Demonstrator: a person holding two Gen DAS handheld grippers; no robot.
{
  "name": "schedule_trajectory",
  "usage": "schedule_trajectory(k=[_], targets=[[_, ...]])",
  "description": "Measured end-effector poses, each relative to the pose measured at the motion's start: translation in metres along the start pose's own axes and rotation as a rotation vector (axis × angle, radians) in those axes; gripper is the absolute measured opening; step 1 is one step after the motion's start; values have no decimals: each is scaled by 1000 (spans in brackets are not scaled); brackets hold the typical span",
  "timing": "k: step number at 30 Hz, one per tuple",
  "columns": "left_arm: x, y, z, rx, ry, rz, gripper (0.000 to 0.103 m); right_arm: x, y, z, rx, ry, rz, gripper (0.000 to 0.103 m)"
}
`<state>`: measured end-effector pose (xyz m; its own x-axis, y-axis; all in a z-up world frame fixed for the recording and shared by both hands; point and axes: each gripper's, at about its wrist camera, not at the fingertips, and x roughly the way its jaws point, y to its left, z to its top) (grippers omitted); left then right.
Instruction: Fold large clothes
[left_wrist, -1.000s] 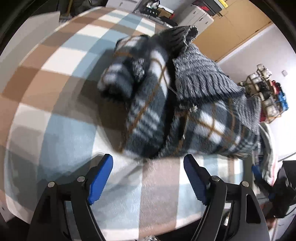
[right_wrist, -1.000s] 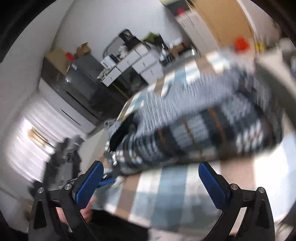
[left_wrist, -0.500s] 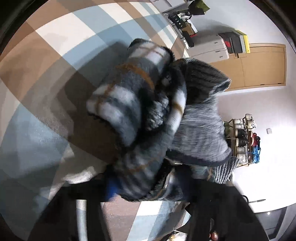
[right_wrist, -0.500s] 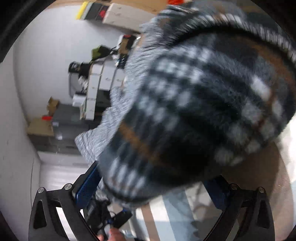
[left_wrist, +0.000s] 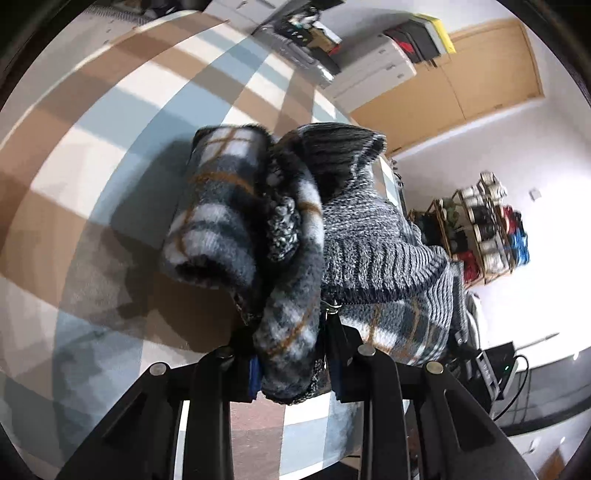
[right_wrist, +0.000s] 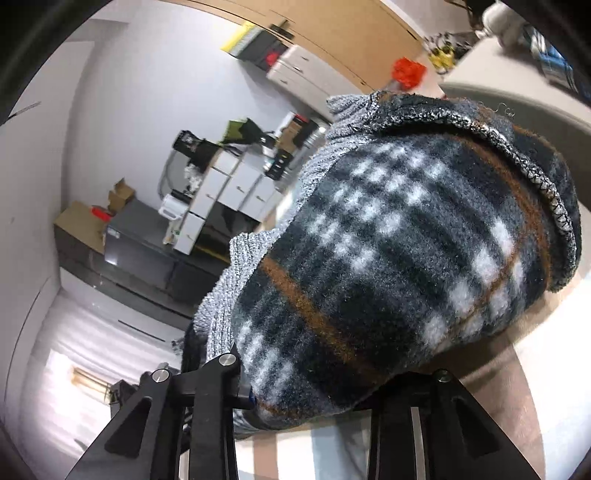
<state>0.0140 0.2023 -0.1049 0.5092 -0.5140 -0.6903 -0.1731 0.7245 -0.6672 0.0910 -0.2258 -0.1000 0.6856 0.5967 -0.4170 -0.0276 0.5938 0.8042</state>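
Observation:
A thick fleece jacket (left_wrist: 295, 236), dark blue plaid with white and brown lines and a grey ribbed knit collar, lies bundled on the checked tablecloth (left_wrist: 110, 166). My left gripper (left_wrist: 293, 365) is closing on a fold at the bundle's near edge, and the blue pads press into the fleece from both sides. In the right wrist view the same jacket (right_wrist: 388, 258) fills the middle. My right gripper (right_wrist: 314, 398) is closing on its lower edge. Fleece bulges over the jaws and hides most of the pads. The tablecloth (right_wrist: 517, 406) shows beneath.
The table edge runs just behind the jacket. Beyond it stand a shoe rack (left_wrist: 487, 229), white drawers (left_wrist: 373, 70) and a wooden door (left_wrist: 480, 70). The right wrist view shows white drawer units (right_wrist: 229, 192), a grey cabinet (right_wrist: 147, 240) and a red object (right_wrist: 408, 72).
Both grippers stood wide open short of the jacket; they have since moved onto it and closed on its edges. The bundle now sits bunched up between the jaws.

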Motion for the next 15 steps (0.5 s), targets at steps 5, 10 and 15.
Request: schedule_trajectory(k=[5,10,15], targets=[[-6,-5,2,62,2,5,21,-6,-3,5,34,-12,49,30],[-2,3,0,40,20,-19,21,-11,-10,2,47,-7,59,30],[-6,4,-7,33,84,-38,22,-10,-14,2,44,-3,55,30]])
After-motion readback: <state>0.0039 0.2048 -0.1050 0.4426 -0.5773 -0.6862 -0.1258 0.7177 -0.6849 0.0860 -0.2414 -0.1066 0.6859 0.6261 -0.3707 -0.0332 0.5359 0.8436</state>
